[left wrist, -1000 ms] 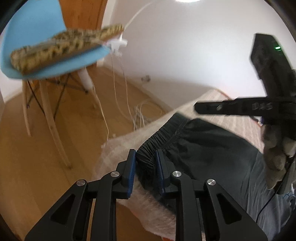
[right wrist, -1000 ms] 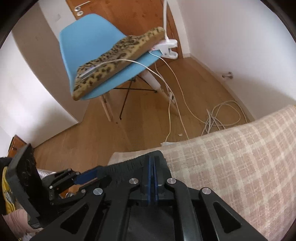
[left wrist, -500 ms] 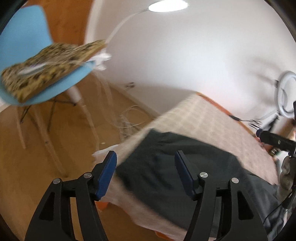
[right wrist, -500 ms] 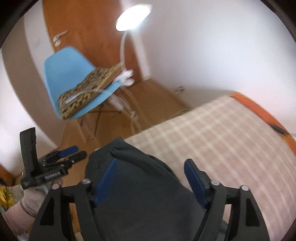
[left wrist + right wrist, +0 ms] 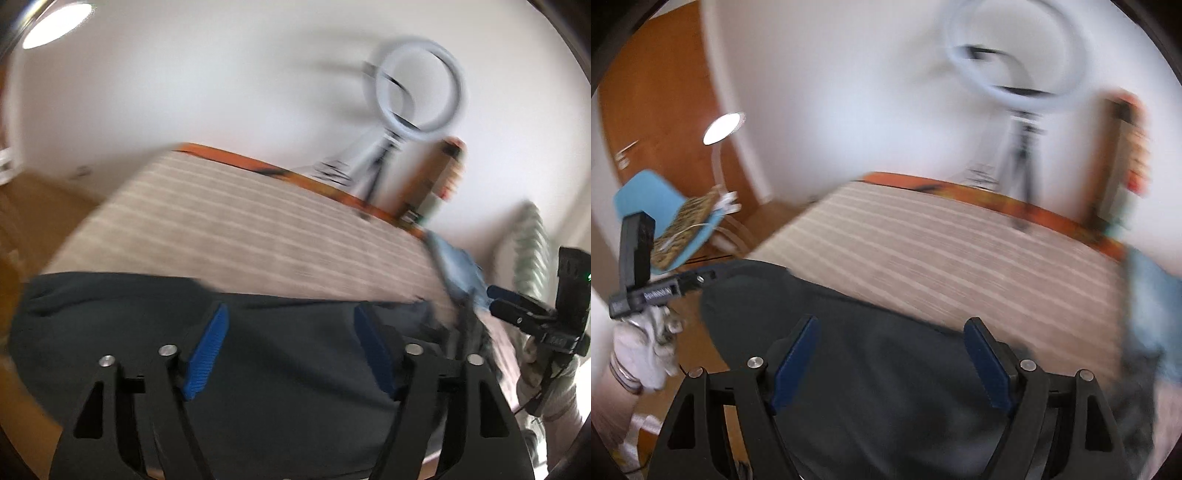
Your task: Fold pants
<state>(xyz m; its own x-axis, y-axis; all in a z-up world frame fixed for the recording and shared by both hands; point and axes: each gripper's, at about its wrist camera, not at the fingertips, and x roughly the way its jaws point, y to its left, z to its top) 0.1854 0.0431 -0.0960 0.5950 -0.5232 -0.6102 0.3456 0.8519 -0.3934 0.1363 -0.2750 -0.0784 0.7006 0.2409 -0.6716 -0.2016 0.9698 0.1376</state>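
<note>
Dark pants (image 5: 288, 354) lie flat on a bed with a checked beige cover (image 5: 229, 229); they also show in the right wrist view (image 5: 894, 362). My left gripper (image 5: 291, 347) is open and empty above the pants. My right gripper (image 5: 894, 358) is open and empty above them too. The right gripper also shows at the right edge of the left wrist view (image 5: 517, 314), and the left one at the left of the right wrist view (image 5: 701, 273). Both views are motion-blurred.
A ring light on a tripod (image 5: 1015, 66) stands behind the bed's orange edge (image 5: 997, 199). A light blue garment (image 5: 458, 269) lies at the bed's right. A blue chair with a leopard cushion (image 5: 679, 221) and a lamp (image 5: 724, 125) stand on the wooden floor.
Both grippers let go of the waistband, opened wide and swung right across the bed. The pants now lie flat beneath them.
</note>
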